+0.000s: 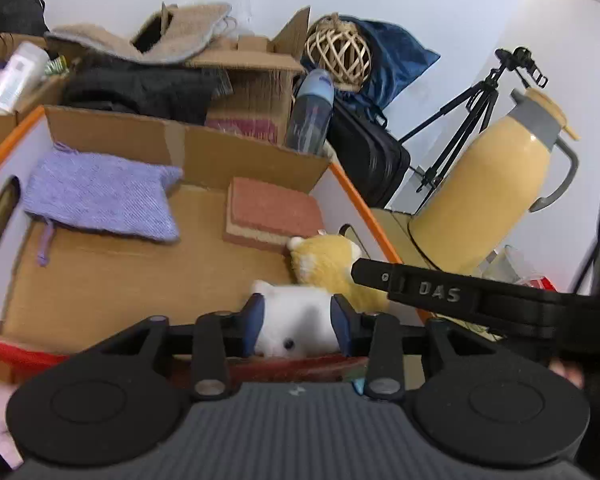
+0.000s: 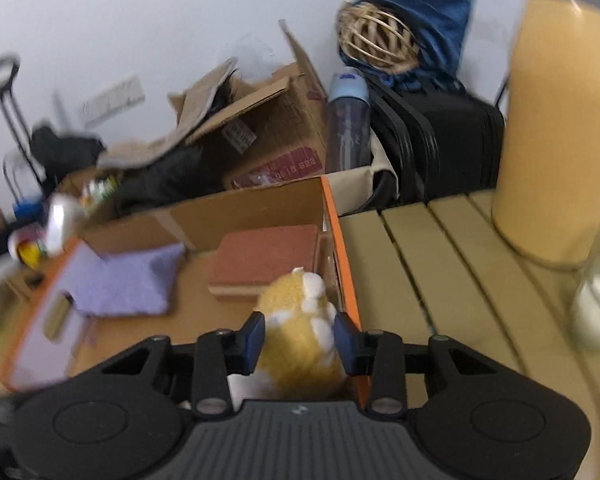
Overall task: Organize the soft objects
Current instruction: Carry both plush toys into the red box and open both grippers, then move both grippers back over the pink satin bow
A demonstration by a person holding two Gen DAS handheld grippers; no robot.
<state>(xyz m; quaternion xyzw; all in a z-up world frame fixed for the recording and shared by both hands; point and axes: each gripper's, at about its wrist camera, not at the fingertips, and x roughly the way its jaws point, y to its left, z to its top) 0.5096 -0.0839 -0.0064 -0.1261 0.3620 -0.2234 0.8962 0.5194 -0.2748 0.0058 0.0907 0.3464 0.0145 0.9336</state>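
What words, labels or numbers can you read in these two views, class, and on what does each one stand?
"DAS": raised letters on the black right gripper arm, seen in the left wrist view.
Dark red label on the brown cardboard box: digits show, but too blurred to read reliably.
White sticker on that box's flap: too small to read.
Blue bottle cap print: blurred, unreadable.
White bottle label: unreadable.

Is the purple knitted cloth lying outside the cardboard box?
No, the purple knitted cloth lies inside the cardboard box, against its back left corner.
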